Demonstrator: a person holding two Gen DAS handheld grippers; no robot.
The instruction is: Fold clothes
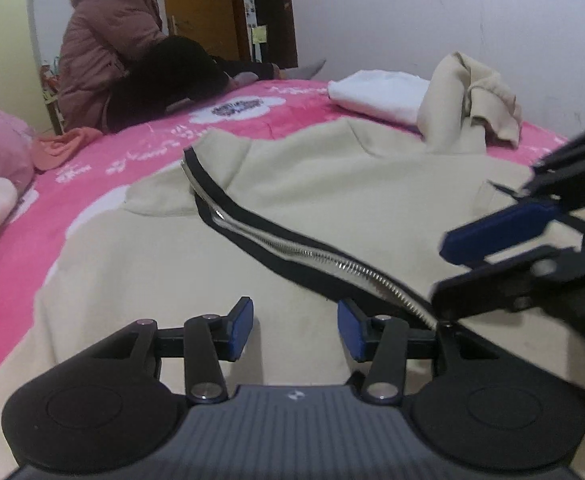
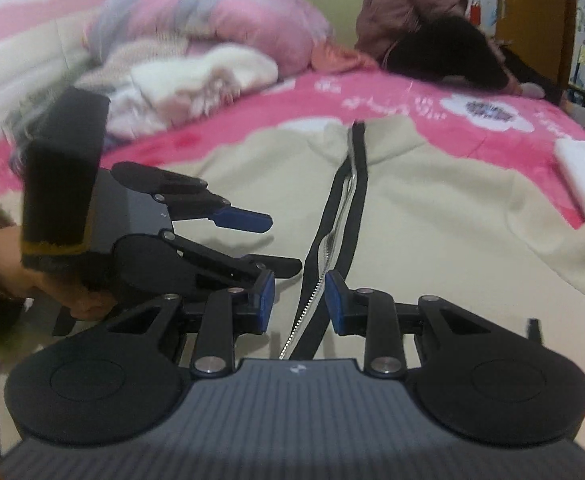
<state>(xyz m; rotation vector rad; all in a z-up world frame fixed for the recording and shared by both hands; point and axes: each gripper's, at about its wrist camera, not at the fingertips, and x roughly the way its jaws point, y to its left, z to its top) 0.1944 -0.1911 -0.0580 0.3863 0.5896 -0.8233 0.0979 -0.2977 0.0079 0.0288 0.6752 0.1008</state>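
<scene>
Here the cream jacket [image 1: 332, 200] lies below both open jaws.

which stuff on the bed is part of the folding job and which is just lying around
Part of the job:
- cream jacket, spread flat
- its zip
- left hand-held gripper
- right hand-held gripper

Lying about:
- folded white cloth
- crumpled cream garment
- pink pillow
- seated person

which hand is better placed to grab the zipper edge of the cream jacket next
Right, probably. The right gripper has its fingers open astride the zipper of the cream jacket. The left gripper sits beside it over plain fabric.
</scene>
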